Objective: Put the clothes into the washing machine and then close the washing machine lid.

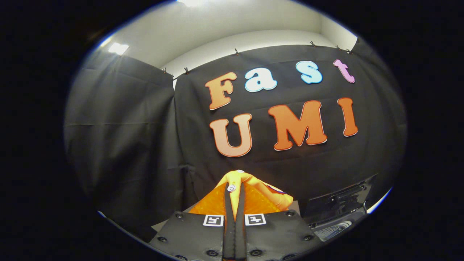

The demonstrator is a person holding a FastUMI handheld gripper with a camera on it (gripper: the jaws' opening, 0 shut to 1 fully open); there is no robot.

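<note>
1. Orange-yellow cloth garment with a small white button [250, 197]; bunched and lifted, pinched between the fingers and spilling just beyond their tips.
2. Gripper [235, 203]; fingers nearly closed, both pressing the fabric.
3. Dark washing machine with control panel [335, 212]; low down, beside the gripper, in front of the black cloth wall [127, 127].

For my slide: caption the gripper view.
Gripper jaws shut on orange garment, lifted before the booth's black cloth wall.
</note>
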